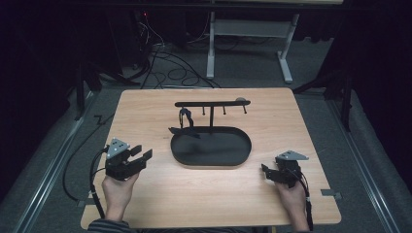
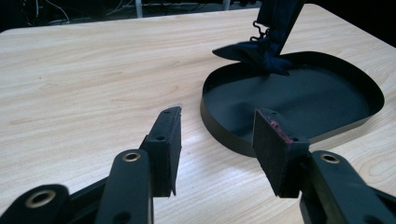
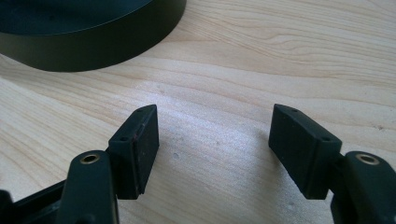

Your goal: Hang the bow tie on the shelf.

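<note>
Your wooden counter (image 1: 145,111) carries a black oval tray (image 1: 211,156) near its middle, with a thin black rack (image 1: 212,103) rising at the tray's back edge. A dark folded item (image 1: 183,130) hangs from the rack's left side and rests on the tray's left rim. Your left gripper (image 1: 140,156) sits just left of the tray, jaws spread apart with nothing between them. Your right gripper (image 1: 266,170) rests near the tray's right end, jaws likewise spread and empty.
</note>
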A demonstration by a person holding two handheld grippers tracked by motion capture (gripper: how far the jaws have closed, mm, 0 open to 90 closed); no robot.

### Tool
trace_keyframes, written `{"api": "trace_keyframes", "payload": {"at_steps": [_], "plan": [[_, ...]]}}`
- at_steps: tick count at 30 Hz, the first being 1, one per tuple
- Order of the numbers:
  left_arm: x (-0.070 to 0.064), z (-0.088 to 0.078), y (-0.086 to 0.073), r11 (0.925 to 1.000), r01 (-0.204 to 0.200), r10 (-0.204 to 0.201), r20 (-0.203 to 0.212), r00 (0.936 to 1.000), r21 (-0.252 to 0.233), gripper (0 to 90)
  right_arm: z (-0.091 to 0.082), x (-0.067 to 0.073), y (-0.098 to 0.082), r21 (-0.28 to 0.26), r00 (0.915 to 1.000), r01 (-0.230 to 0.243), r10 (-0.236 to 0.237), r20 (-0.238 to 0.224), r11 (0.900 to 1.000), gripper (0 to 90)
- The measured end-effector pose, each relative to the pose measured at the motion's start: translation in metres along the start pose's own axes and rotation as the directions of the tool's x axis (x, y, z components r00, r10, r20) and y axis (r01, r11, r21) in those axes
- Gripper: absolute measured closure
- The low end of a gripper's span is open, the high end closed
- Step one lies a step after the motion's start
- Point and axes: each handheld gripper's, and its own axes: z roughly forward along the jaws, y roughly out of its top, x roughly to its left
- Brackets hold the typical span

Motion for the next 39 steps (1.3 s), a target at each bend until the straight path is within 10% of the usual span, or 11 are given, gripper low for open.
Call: {"api": "trace_keyframes", "payload": {"at_steps": [39], "plan": [[0.001,0.003,-0.032,0.9975,0.055,-0.056,0.021,0.9982,0.045,52.1,0.000,0.000,0.000,0.001,1.0000,0.003,-0.003,0.002,1.000,34.9]]}}
